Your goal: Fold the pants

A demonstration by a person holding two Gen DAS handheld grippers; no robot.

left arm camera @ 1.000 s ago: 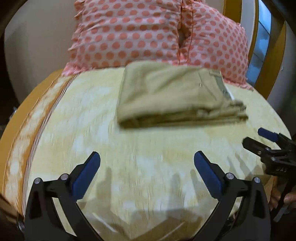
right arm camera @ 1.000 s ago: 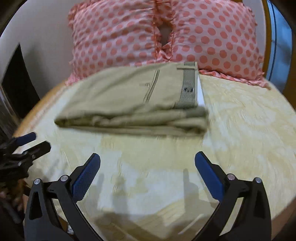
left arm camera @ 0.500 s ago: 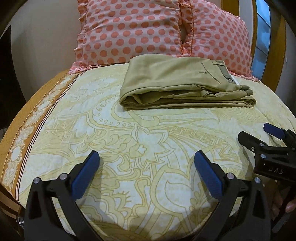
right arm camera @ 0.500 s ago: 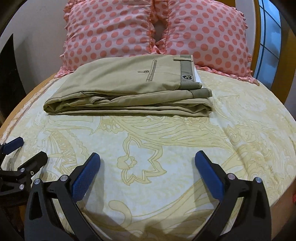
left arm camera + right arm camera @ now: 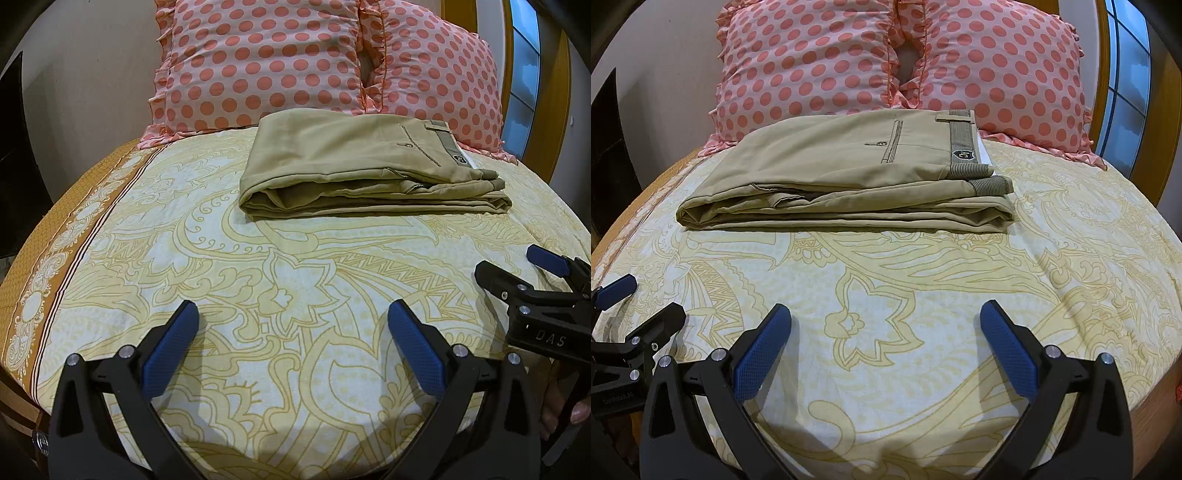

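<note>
Khaki pants lie folded in a flat stack on the bed near the pillows, waistband to the right; they also show in the right wrist view. My left gripper is open and empty, hovering over the bedsheet well short of the pants. My right gripper is open and empty, also short of the pants. The right gripper shows at the right edge of the left wrist view. The left gripper shows at the left edge of the right wrist view.
Two pink polka-dot pillows stand against the headboard behind the pants. The yellow patterned bedsheet covers the bed, with an orange border at the left. A window is at the far right.
Both grippers have drawn back a little from the pants and steadied; the views went from blurred to sharp. Both stayed open and the pants have not moved.
</note>
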